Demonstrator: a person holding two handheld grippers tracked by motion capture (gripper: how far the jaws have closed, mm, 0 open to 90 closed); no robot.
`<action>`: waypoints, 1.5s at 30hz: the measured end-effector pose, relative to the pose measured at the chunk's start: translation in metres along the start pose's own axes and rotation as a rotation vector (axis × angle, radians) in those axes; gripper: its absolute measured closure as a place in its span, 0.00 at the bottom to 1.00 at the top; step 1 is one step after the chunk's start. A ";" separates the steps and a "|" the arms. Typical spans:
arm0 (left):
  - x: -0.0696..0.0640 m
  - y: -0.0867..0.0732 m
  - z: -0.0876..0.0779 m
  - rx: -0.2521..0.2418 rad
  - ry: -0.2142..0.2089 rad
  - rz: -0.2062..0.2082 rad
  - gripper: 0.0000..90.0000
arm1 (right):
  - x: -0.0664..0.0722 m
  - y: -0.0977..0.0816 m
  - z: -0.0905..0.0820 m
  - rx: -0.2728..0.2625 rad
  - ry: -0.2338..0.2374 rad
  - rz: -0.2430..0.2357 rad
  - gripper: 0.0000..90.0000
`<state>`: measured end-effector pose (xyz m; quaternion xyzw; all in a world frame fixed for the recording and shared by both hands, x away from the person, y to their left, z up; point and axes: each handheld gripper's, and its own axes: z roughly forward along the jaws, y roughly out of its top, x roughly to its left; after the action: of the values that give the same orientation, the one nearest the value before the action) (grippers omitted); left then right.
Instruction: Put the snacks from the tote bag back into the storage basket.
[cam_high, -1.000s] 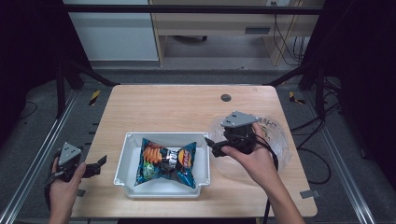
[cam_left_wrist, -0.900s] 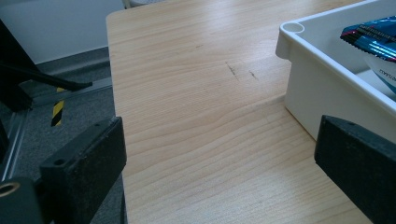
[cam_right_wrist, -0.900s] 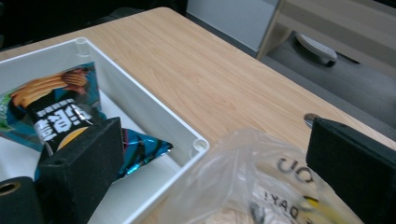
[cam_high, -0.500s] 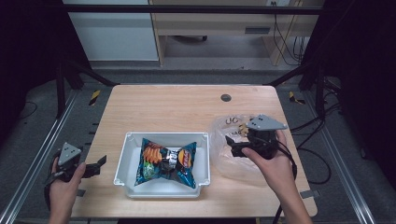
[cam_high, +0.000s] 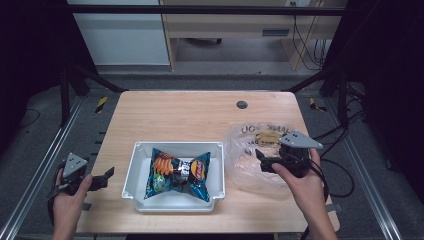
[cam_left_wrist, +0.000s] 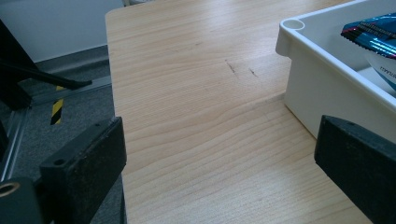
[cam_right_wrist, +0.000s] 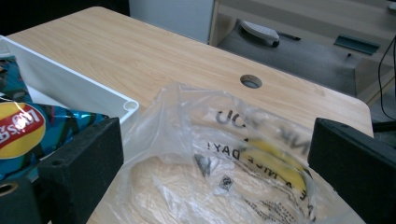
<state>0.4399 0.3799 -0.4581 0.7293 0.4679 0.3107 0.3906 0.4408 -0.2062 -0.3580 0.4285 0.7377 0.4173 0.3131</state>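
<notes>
A blue chip bag (cam_high: 179, 173) (cam_right_wrist: 28, 135) lies inside a white tray (cam_high: 176, 146) near the table's front. To its right a crumpled clear plastic bag (cam_high: 252, 145) (cam_right_wrist: 224, 168) with printed lettering rests on the wood. My right gripper (cam_high: 260, 159) (cam_right_wrist: 212, 186) hovers over that plastic bag, open, jaws wide either side of it. My left gripper (cam_high: 106, 177) (cam_left_wrist: 219, 182) sits at the table's left front edge, open, nothing between its jaws, with the tray's wall (cam_left_wrist: 327, 88) just to its right.
A round cable hole (cam_high: 242, 104) (cam_right_wrist: 251, 81) is in the table near its far edge. Bare wood stretches across the back half of the table. Metal frame rails and cables run along both sides of the table.
My right gripper has moved from beside the tray's right edge rightward onto the plastic bag. The left gripper has stayed put.
</notes>
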 end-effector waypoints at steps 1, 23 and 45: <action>0.000 0.000 0.000 0.001 0.000 0.000 0.02 | -0.001 -0.002 0.000 0.000 -0.005 0.004 0.04; 0.000 0.000 0.000 0.004 0.009 0.002 0.02 | -0.030 -0.047 0.000 0.027 -0.084 0.108 0.05; 0.000 -0.001 0.000 0.007 0.009 0.004 0.02 | -0.040 -0.082 0.013 0.069 -0.098 0.153 0.05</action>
<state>0.4397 0.3802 -0.4588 0.7301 0.4694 0.3132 0.3853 0.4388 -0.2609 -0.4322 0.5139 0.7008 0.3926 0.3010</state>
